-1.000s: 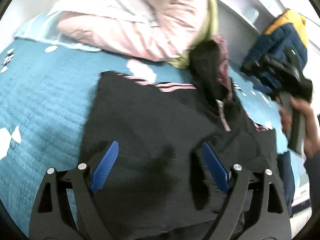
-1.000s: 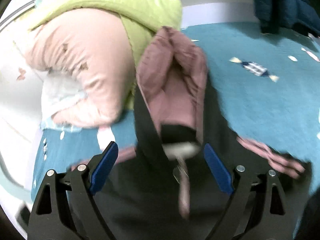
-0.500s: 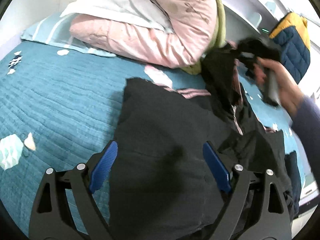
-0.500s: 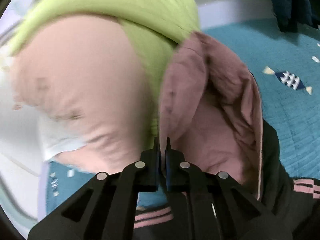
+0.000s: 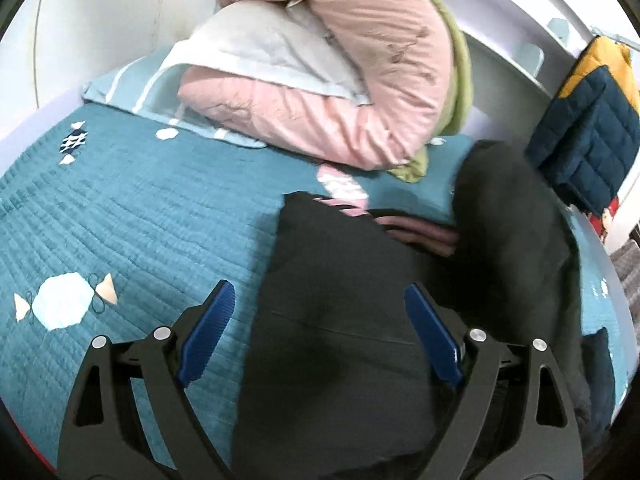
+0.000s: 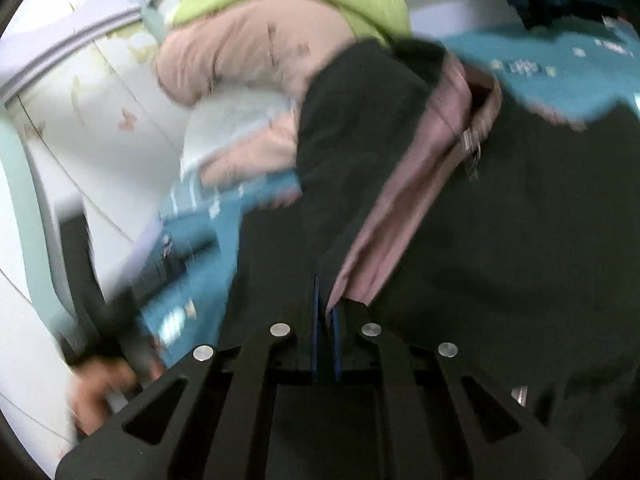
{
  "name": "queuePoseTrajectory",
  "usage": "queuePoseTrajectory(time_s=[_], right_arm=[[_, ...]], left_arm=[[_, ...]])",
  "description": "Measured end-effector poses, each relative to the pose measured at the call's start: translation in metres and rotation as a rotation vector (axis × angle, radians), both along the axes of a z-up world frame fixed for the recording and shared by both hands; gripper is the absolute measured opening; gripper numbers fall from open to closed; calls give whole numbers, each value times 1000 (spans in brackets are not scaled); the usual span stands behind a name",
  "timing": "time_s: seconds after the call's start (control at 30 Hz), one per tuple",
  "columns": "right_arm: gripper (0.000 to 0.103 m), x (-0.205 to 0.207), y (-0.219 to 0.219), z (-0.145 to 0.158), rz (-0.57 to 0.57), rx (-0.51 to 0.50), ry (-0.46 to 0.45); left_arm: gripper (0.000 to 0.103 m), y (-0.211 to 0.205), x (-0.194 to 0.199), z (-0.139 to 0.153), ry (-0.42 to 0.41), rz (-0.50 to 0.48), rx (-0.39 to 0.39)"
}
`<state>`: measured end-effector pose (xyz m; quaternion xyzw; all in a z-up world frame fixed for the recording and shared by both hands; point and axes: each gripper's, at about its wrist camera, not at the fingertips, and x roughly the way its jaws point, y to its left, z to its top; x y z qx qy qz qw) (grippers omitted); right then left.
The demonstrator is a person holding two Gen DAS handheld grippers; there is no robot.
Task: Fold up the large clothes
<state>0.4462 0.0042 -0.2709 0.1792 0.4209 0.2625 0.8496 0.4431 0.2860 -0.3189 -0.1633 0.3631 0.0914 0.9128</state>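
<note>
- In the left wrist view the left gripper (image 5: 320,312) hangs with its blue pads (image 5: 206,340) spread wide and nothing between them; the black jacket (image 5: 340,320) lies under it on the teal bedspread (image 5: 140,220).
- In the right wrist view the right gripper (image 6: 325,304) has its jaws nearly together, having just clamped and then eased a touch wider; a fold of the jacket's black shell and mauve lining (image 6: 400,208) is pinched between the pads.
- At about 8 o'clock in that view a blurred hand (image 6: 100,392) grips a dark handle.
- The jacket's body covers the lower middle and right of the left wrist view; at about 1 o'clock a dark fold of it stands raised above the bedspread, blurred.
- Pink stripes (image 5: 344,196) show at the jacket's far edge, near 12 o'clock.
- Beyond the jacket a pink quilt (image 5: 340,92) with a green underside lies over a white pillow (image 5: 260,48).
- Farthest, at 2 o'clock, a navy and yellow padded jacket (image 5: 592,128) hangs by the white wall.
</note>
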Motion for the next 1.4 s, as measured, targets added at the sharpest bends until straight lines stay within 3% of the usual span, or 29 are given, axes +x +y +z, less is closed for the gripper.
queuePoseTrajectory(time_s=[0.1,0.17,0.23,0.33,0.47,0.6,0.67,0.7,0.77,0.83,0.9,0.97,1.17,1.3,1.4], right_arm=[[12,7,-22,-10,-68,49,45],[24,17,-38,-1,-77,86,51],[43,22,-50,12,-79,61,31],[49,22,-66,31,-89,91,-4],[55,40,-112,46,-186,116,-26],[55,63,-145,45,-251,109,23],[55,67,-160,41,-272,98,36],[56,69,-166,39,-281,90,46],[57,75,-176,40,-288,92,56],[57,86,-179,44,-283,93,63],[59,93,-179,48,-265,92,66],[60,105,-175,55,-251,91,61],[61,153,-139,67,-161,96,116],[62,188,-95,65,-63,109,216],[63,209,-72,51,-56,236,333]], left_arm=[[88,-14,-5,12,-9,-23,5],[90,-24,-4,18,-8,-39,-1],[90,-39,7,24,-1,-74,-7],[90,-57,20,29,6,-118,-22],[90,-94,54,35,30,-228,-24],[90,-130,95,37,60,-304,67],[89,-153,119,34,104,-355,175],[87,-160,126,30,124,-368,220],[33,-167,141,15,193,-396,264],[12,-161,144,1,242,-428,181],[9,-158,134,-2,226,-434,186],[6,-151,115,1,158,-446,163],[5,-142,50,6,48,-503,142],[5,-144,29,-5,45,-525,156],[5,-142,22,-9,35,-520,148]])
